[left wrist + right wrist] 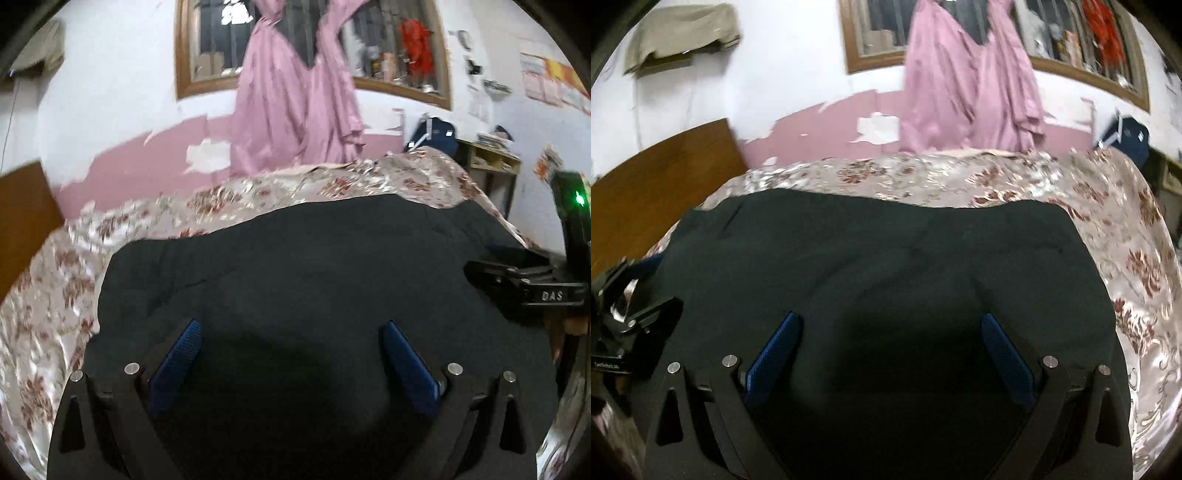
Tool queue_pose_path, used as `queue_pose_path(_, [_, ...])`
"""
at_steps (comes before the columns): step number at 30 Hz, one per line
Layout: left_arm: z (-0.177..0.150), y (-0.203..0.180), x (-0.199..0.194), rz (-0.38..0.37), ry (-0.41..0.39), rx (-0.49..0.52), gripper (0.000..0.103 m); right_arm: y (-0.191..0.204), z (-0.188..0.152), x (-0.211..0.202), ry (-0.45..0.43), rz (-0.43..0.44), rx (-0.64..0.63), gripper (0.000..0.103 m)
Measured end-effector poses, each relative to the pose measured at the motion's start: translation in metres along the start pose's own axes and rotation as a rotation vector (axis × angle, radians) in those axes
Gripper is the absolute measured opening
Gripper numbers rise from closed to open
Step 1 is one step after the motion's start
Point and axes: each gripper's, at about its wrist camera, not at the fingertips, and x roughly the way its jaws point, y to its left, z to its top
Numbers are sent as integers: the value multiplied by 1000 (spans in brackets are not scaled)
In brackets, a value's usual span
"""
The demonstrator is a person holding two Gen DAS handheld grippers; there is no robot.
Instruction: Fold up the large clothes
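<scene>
**Grippers poised over dark garment on bed**

As the dark garment (295,266) lay flat across the floral bedspread (55,295), reaching its near edge, the left gripper (290,332) and right gripper (890,325) hovered side by side, jaws spread and empty, apparently ready to seize cloth.

We cannot see the near edge of the dark, almost black fabric garment (295,266): the black arms of the left tongs (290,360) and the picture's lower edge cover it, and the right tongs (892,350) hide it likewise in the right wrist view. The floral satin bedspread (55,295) is smeared by blur. Small items on the wood-framed window sill (391,79) are too blurred to name. The brown wooden headboard (665,184) is cut off at the left.
</scene>
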Motion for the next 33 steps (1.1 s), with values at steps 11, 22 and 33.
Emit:
queue_pose_path(11, [25,47,63,42,146,-198,103,0,26,44,31,-84,-61,97])
queue_pose_path(22, [25,46,106,2,224,-188,103,-21,26,80,89,-49,20,101])
queue_pose_path(33, [12,45,113,1,167,-201,103,-27,12,95,74,-29,50,102])
